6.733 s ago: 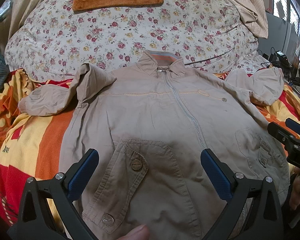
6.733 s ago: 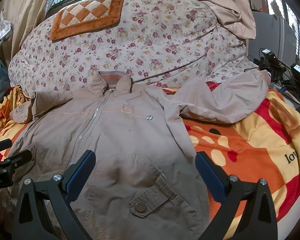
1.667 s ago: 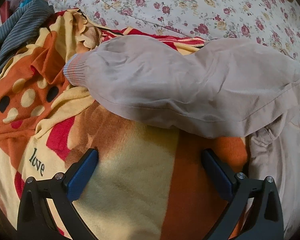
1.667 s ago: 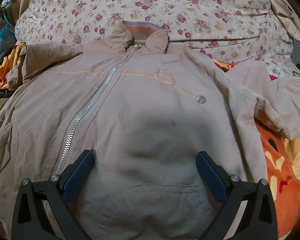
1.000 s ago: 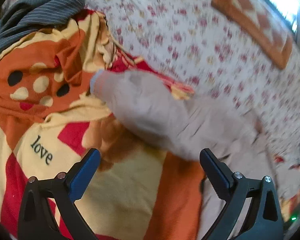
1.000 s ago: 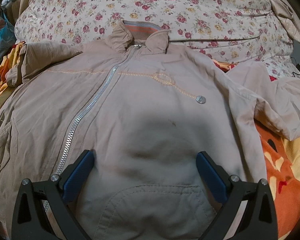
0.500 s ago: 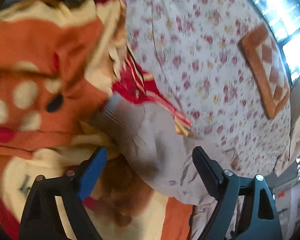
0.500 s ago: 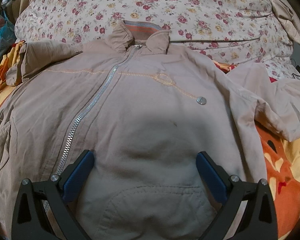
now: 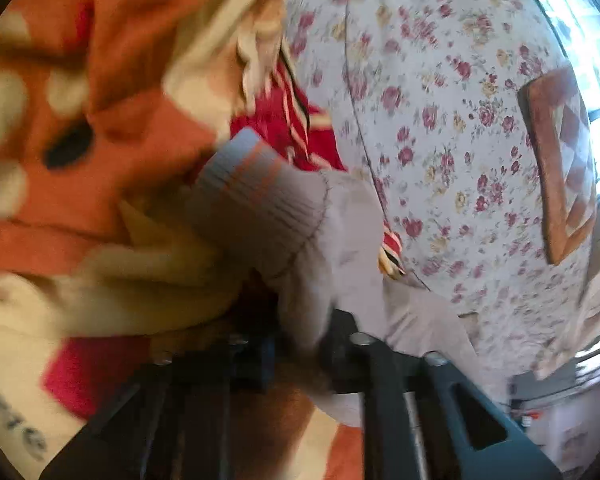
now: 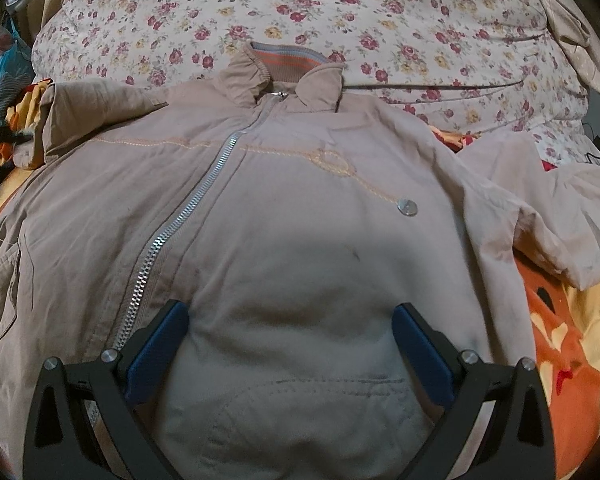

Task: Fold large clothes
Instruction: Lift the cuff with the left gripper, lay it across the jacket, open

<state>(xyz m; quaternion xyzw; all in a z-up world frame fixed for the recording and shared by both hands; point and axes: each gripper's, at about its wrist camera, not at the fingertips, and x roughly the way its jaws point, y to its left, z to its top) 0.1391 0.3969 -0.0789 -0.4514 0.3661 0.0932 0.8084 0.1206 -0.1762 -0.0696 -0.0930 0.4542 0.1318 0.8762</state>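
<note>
Jacket (image 10: 300, 220): beige, zipped, spread front-up on the bed before you, collar toward the floral quilt.
Zip (image 10: 180, 248): silver, running down from the collar (image 10: 284, 76), closed along its visible length.
Snap button (image 10: 407, 207): metal, on the chest at the end of the orange stitched line.
Left sleeve (image 9: 340, 264): lies off the jacket's side on the blanket; its ribbed grey cuff (image 9: 260, 200) with orange stripes points away from your tool.
Left gripper (image 9: 300, 344): your jaws are clamped together on the sleeve cloth just behind the cuff; the view is blurred.
Right gripper (image 10: 290, 344): your jaws stand wide apart over the jacket's lower front, nothing between the blue pads (image 10: 156, 352); whether they touch the cloth you cannot tell.
Right sleeve (image 10: 560, 216): crumpled outward on the blanket.
Blanket (image 10: 572, 340): orange, yellow and red fleece under the jacket.
Floral quilt (image 10: 340, 4): heaped behind the collar.
Checked cushion (image 9: 560, 160): orange-bordered, on the quilt.
</note>
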